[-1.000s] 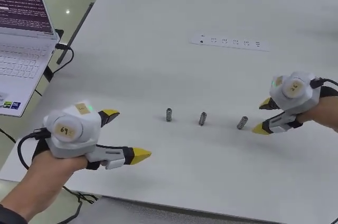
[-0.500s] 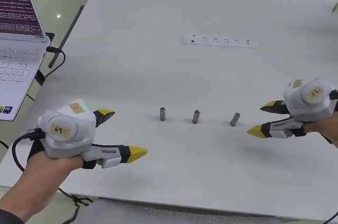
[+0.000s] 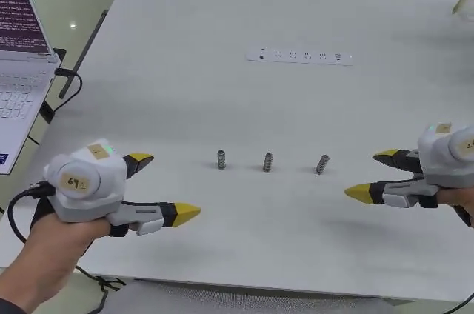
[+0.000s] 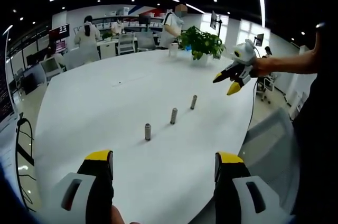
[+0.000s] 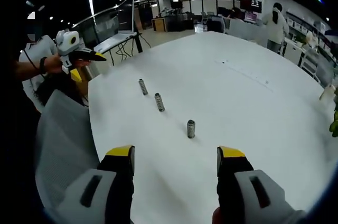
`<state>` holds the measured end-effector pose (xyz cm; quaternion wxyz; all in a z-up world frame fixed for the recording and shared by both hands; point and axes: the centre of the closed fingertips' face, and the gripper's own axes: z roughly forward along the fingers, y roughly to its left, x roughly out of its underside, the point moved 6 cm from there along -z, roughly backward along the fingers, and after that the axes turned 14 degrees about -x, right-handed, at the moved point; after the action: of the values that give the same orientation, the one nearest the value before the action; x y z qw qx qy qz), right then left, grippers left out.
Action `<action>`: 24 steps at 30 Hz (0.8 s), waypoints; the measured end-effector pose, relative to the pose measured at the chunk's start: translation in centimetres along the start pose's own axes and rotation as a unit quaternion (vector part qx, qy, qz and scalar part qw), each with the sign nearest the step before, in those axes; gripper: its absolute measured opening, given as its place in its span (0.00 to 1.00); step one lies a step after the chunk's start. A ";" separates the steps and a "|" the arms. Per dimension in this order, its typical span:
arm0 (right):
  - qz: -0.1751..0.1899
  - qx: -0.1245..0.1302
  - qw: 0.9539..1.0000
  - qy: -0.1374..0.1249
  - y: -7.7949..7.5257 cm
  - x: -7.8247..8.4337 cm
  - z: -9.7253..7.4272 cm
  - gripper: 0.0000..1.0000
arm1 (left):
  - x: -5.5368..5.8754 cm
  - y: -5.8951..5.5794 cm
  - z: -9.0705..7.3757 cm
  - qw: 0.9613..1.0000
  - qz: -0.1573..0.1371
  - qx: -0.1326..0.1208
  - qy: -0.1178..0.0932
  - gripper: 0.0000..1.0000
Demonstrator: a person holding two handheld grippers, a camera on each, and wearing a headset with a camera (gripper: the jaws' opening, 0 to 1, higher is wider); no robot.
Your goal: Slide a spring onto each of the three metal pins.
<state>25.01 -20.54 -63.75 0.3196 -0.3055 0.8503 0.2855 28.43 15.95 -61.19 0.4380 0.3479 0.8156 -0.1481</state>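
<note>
Springs [image 3: 267,161] flanked, left tongs [image 3: 169,185], right tongs [image 3: 366,173] gaping

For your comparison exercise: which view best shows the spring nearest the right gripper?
Right gripper view: the spring stands nearest and largest, coils clear. Head view shows it small; left gripper view, farthest away.

We're on the left gripper [image 3: 167,185] now: a rounded white shell, black jaw arms, bright yellow tips. On its back there's a round tan sticker [image 3: 76,181] with "69" written on it. On top sits a tan tape patch [image 3: 97,151] with a green light [image 3: 112,149] glowing beside it, and a black cable [image 3: 26,197] loops off the rear. Over to the right gripper [image 3: 370,173]: same white shell, same black-and-yellow jaws, its own tan patch [image 3: 443,128] up top. In both gripper views we see pale grey slotted jaw bases, black middles and yellow caps.
</note>
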 end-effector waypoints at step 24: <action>0.031 0.013 0.997 -0.063 4.7 1.8 -0.1 0.80 | -0.1 -0.6 0.1 1.000 -0.005 0.003 -0.002 0.76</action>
<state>20.56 -18.17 -63.62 0.3673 -0.2558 0.8414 0.3027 28.15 15.45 -61.25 0.4374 0.3446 0.8163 -0.1534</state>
